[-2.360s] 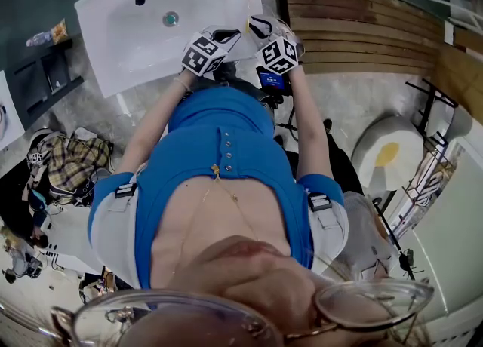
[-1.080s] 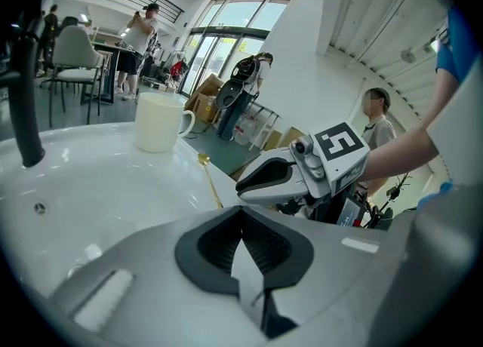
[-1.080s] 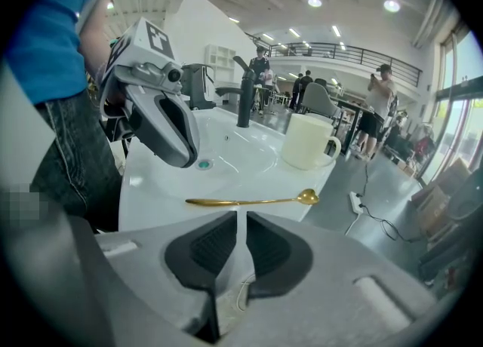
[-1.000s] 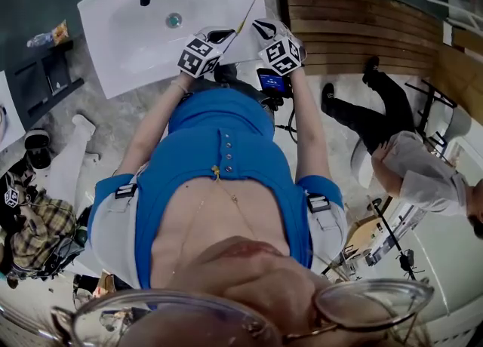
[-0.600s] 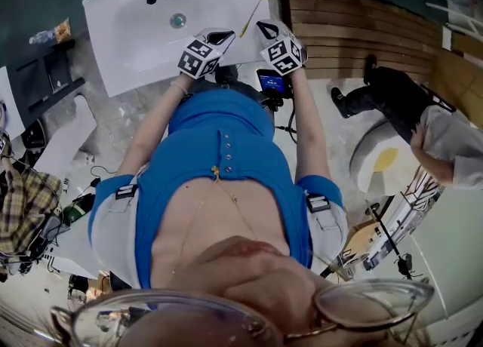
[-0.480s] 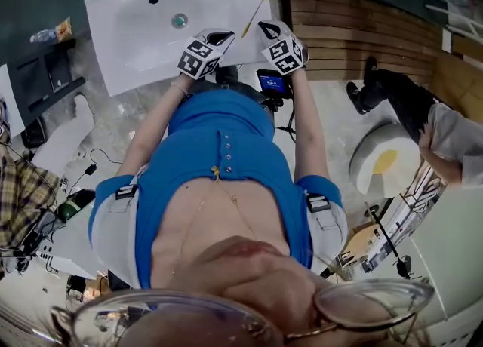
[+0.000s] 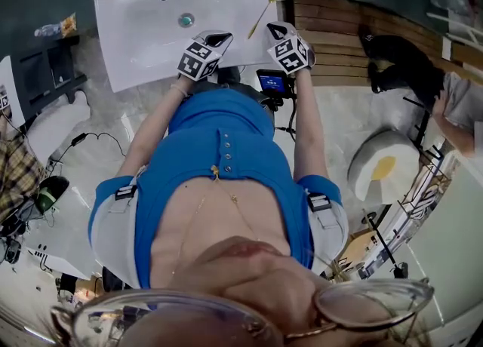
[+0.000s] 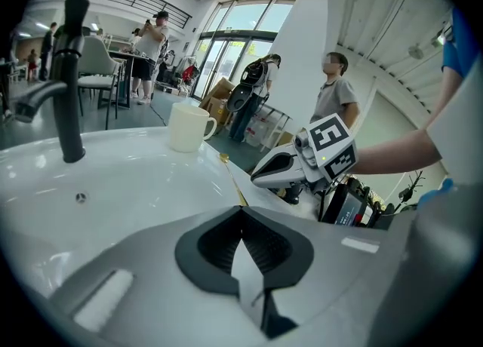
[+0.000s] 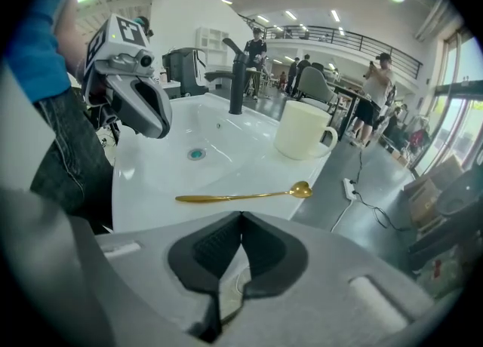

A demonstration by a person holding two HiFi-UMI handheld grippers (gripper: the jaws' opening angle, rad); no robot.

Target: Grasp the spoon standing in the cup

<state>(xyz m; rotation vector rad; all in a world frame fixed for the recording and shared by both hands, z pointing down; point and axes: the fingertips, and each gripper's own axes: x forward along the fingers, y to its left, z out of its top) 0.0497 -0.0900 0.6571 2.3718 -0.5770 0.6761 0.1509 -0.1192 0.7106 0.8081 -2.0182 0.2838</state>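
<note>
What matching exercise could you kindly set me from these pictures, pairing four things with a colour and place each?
Things:
1. spoon
2. cup
3. faucet
4. drain plug

Colour and place:
A. black, upright at the back of the sink
B. teal, at the sink's bottom
C. gold, lying flat on the sink's rim
D. cream, standing upright on the rim

Pairs: 1-C, 2-D, 3-A, 4-B
</note>
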